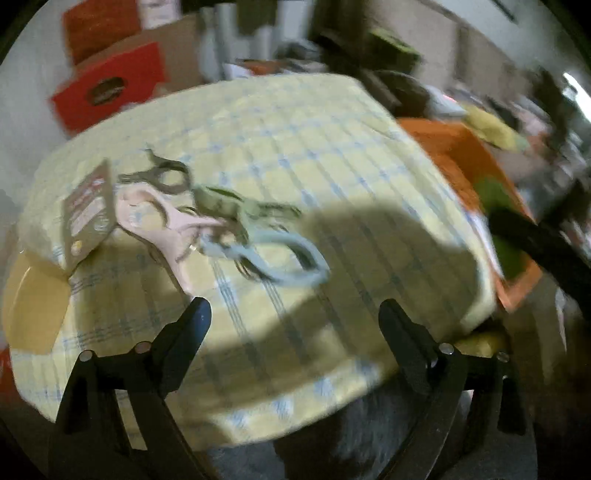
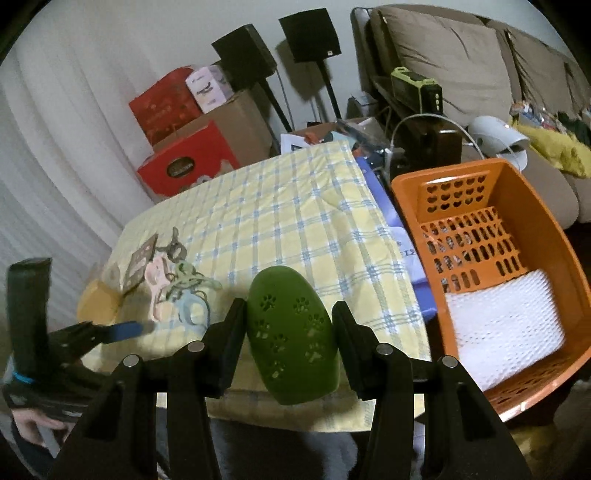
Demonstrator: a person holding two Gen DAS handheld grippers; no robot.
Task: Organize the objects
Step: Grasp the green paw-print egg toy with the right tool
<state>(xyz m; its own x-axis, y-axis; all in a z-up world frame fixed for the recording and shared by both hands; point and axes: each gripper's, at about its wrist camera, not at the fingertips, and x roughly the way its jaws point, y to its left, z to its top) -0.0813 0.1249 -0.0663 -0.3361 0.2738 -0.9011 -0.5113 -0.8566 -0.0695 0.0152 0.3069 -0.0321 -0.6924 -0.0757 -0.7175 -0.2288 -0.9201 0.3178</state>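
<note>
My right gripper (image 2: 290, 314) is shut on a green oval case (image 2: 291, 336) with paw-print holes, held above the near edge of the yellow checked cloth (image 2: 295, 221). An orange basket (image 2: 491, 236) with a white padded sheet (image 2: 506, 325) inside stands to its right. A heap of clips and rings lies at the cloth's left: a pink clip (image 1: 170, 221), a pale blue ring (image 1: 284, 258), a dark clip (image 1: 166, 175) and a brown card (image 1: 88, 214). My left gripper (image 1: 295, 314) hangs open above the cloth near this heap, nothing between its fingers; it also shows at the left (image 2: 122, 330) in the right wrist view.
Red boxes (image 2: 184, 166) and a cardboard box (image 2: 240, 125) stand behind the cloth by a white curtain. Black speakers (image 2: 310, 35) on stands and a beige sofa (image 2: 461, 55) fill the back. A yellow cushion (image 2: 98, 304) sits under the cloth's left corner.
</note>
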